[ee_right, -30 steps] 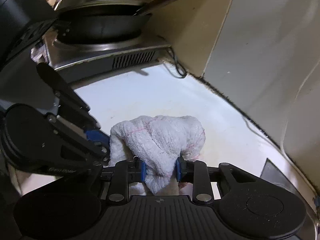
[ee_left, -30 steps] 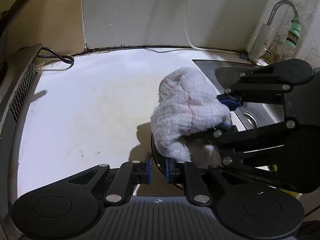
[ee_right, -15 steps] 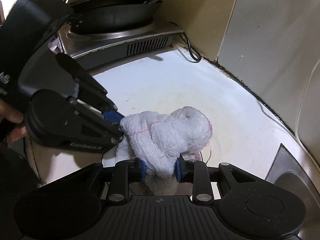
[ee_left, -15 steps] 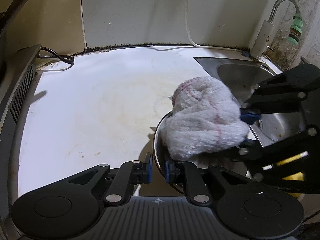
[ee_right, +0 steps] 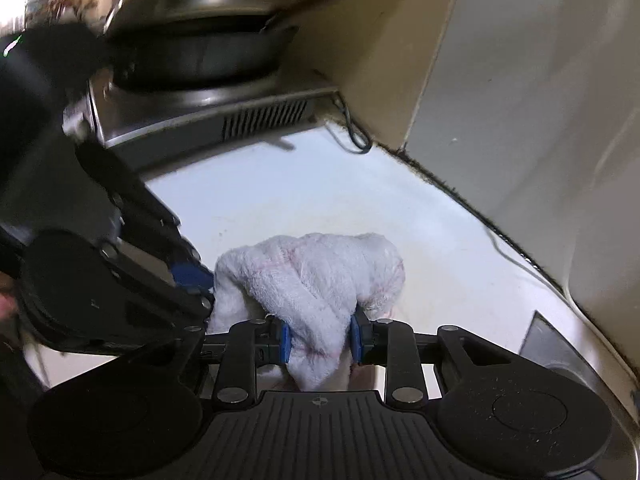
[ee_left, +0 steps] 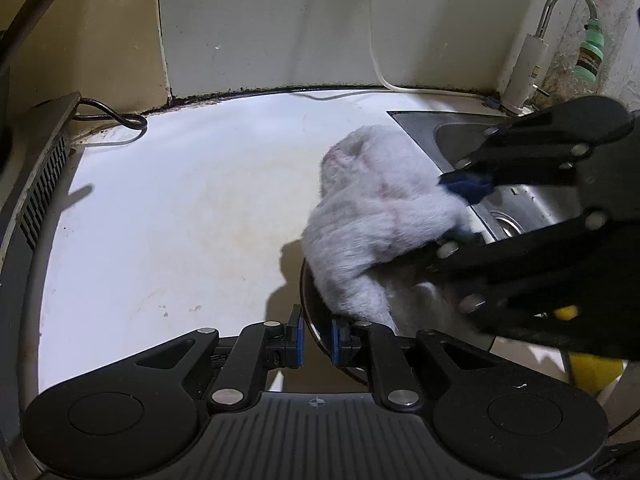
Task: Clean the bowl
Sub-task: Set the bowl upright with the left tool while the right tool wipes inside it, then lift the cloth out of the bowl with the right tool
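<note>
Right gripper (ee_right: 320, 338): blue pads clamped on a bunched white towel (ee_right: 316, 276), faint pink stripes in the weave. Towel bulges above the pads and hangs a tail below them. In the left wrist view the same towel (ee_left: 380, 208) drapes over the far rim of a metal bowl (ee_left: 310, 312) and down into it; the right gripper (ee_left: 460, 208) reaches in from the right side, image blurred there.

Left gripper (ee_left: 316, 340): pads pinched on the bowl's near rim, one pad outside the wall, one inside. Bowl rim is dark and thin; most of the interior is covered by towel and by the right gripper's black linkage.

Bowl sits at the front right of a white countertop (ee_left: 180, 220), stained yellowish in the middle, just beside the steel sink (ee_left: 532, 204). Faucet (ee_left: 532, 48) with a green fitting stands at the sink's back corner. White cable runs down the wall behind.

Right wrist view: stove (ee_right: 208, 120) at the counter's far end carries a dark wok (ee_right: 200, 56) with a lid; black cord coiled by the stove's corner. Left gripper (ee_right: 188, 276) shows at the left, beside the towel.
</note>
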### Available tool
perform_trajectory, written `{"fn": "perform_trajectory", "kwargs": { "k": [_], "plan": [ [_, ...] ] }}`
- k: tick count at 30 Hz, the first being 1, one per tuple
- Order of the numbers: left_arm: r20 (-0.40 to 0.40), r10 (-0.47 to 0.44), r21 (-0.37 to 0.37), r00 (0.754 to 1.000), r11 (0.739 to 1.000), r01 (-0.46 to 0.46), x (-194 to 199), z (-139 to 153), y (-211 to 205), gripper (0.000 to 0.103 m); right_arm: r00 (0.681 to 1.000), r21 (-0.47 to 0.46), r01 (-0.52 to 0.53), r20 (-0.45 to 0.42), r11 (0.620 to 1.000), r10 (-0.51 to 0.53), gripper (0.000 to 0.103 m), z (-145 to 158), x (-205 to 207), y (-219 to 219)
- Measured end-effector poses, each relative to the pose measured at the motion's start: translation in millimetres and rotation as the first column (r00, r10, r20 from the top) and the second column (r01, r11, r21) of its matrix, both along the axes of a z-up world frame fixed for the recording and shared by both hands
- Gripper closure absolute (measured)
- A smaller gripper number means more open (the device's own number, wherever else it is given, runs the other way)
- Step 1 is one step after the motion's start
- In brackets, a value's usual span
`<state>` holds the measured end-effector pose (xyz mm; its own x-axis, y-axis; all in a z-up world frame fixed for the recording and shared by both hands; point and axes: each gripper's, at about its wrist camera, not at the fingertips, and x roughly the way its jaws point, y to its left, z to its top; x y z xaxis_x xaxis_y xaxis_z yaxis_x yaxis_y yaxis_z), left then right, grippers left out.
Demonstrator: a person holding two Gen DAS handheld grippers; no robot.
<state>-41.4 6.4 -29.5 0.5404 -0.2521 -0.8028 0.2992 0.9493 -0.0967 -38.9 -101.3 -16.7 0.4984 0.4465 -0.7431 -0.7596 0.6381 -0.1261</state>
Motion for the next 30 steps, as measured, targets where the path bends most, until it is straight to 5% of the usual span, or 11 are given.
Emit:
{"fn": "perform_trajectory", "kwargs": {
  "k": [8,14,18,23,26,30],
  "plan": [
    [-0.001,0.008,0.002,1.000,1.000,-0.008,4,-2,1,0.087,0.989,-0.001,-0.058,-0.134,0.998,0.057,0.075,-7,5,-9],
    [-0.005,0.013,0.014,1.000,1.000,-0.013,5,-3,1,0.086,0.942,0.266,-0.002,-0.322,0.964,0.091,0.075,1,12,-53],
    [-0.004,0.013,0.022,1.000,1.000,-0.013,4,-2,0,0.086,0.925,0.474,0.122,-0.373,0.872,0.073,0.075,10,15,-88],
    [0.022,0.006,0.037,1.000,0.999,-0.007,-5,6,1,0.087,0.927,0.685,0.260,-0.375,0.681,0.023,0.075,16,7,-133],
    [0.068,-0.014,0.059,0.998,0.998,0.010,-20,21,3,0.087,0.942,0.753,0.264,-0.335,0.602,0.005,0.075,31,5,-151],
    [0.096,-0.145,0.035,0.985,0.989,0.142,-39,44,-6,0.086,0.968,0.750,0.237,-0.238,0.617,-0.083,0.075,58,1,-167]
  ]
}}
